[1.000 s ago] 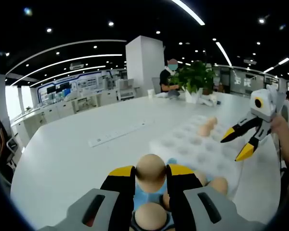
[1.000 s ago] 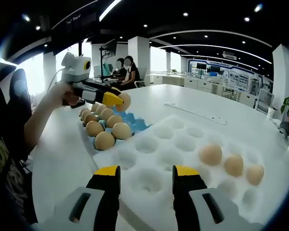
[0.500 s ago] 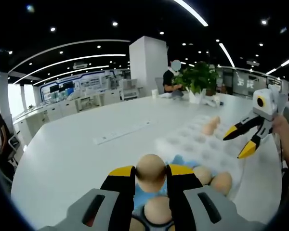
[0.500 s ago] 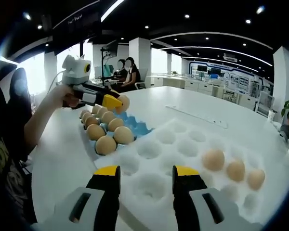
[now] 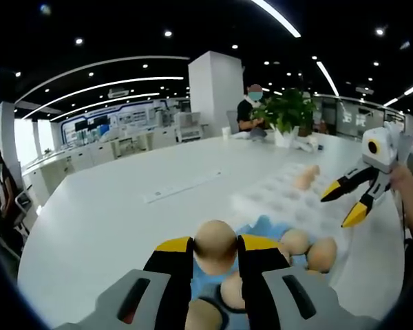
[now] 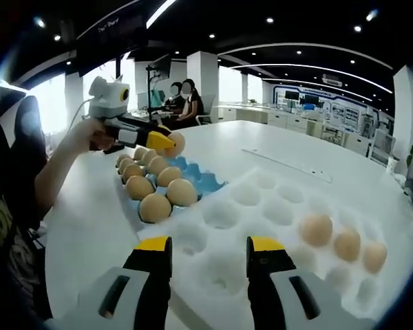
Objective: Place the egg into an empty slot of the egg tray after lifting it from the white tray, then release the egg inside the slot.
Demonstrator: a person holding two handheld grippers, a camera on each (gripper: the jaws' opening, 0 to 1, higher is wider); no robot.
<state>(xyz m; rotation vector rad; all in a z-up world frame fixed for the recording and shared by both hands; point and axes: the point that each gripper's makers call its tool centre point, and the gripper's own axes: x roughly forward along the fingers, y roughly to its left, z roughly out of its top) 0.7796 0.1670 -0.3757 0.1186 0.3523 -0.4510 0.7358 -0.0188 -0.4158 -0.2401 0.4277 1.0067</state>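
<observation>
**Egg held above blue tray**

White egg tray (image 6: 275, 220) lies directly ahead of the right gripper (image 6: 210, 249), whose jaws stand wide apart, gripping nothing. Blue tray (image 6: 193, 180) sits beneath the left gripper (image 5: 215, 249), its fingers clamped on one egg (image 5: 215, 245).

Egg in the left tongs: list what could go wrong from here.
1. The egg is pinched only by the tips of the left tongs, above the blue tray of other eggs; a slip could crack it or those below.
2. The white tray already holds three eggs at its far side; lowering there risks a knock.
3. The open right tongs hover over the white tray and might block the path.
</observation>
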